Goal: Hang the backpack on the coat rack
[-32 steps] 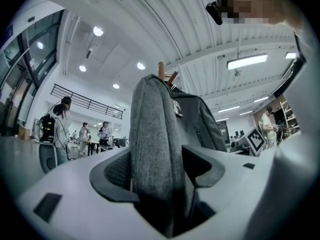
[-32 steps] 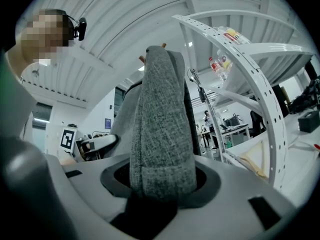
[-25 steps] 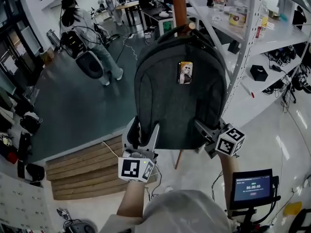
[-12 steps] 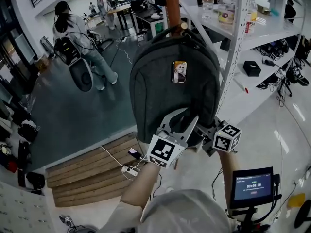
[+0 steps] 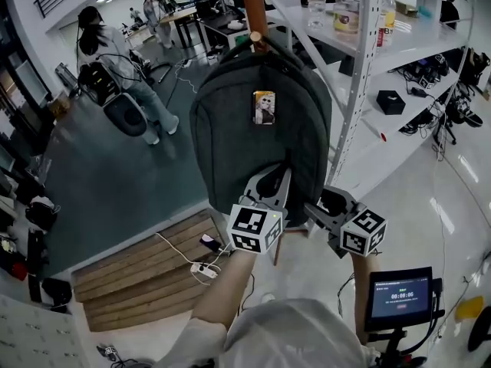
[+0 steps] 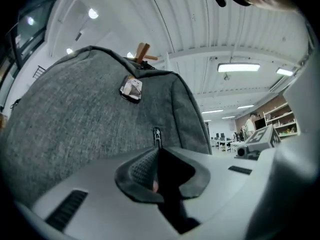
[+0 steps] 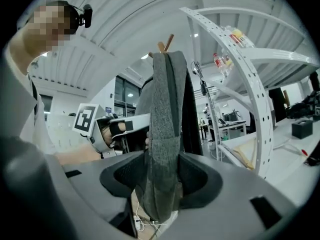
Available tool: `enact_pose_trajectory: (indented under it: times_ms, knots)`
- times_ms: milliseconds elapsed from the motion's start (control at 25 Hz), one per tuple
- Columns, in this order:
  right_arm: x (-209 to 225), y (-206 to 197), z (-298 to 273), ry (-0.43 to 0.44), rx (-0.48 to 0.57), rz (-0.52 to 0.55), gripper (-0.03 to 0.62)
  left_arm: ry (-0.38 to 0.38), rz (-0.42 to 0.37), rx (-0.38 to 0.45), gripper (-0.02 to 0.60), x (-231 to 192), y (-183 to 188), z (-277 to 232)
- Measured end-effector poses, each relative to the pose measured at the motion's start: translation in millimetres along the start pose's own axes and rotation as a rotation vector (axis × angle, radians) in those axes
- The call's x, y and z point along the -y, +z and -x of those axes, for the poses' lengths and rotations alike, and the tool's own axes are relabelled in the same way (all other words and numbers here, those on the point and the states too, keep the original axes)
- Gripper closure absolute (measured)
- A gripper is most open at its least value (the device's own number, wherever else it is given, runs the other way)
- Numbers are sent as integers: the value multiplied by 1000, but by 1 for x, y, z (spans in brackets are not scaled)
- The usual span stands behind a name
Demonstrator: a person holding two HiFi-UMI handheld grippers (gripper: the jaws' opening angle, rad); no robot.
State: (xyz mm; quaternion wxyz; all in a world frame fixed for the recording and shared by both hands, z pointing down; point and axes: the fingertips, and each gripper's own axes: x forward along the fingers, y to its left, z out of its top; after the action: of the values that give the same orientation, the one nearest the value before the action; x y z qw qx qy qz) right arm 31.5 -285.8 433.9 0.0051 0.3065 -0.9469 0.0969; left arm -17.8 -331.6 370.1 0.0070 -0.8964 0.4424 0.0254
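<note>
right gripper [image 7: 161, 169] is clamping the backpack [image 5: 230, 144] at its bottom edge, likely steadying it. left gripper [image 6: 157, 153] jaws are closing, nearly together, at the front by the zip pull [image 6: 156, 134]; nothing clearly between them. backpack is hanging by its top loop on the rack [image 5: 251, 6] peg, so probably just 2 releases remaining.

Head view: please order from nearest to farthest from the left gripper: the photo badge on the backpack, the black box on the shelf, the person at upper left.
From the left gripper, jaws closing, nothing clear between them:
1. Photo badge: just above, on the backpack.
2. Black box: to the right, on the shelf.
3. Person: far upper left, across the room.
</note>
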Motion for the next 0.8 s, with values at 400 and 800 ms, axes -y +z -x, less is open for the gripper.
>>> enact_pose_trajectory:
  times_ms: [400, 800]
  knots:
    - [-28, 42, 18, -13, 288, -68, 398, -100, 175, -129, 554, 6, -31, -8]
    - [-40, 63, 0, -34, 398, -97, 404, -166, 392, 151, 575, 19, 16, 26]
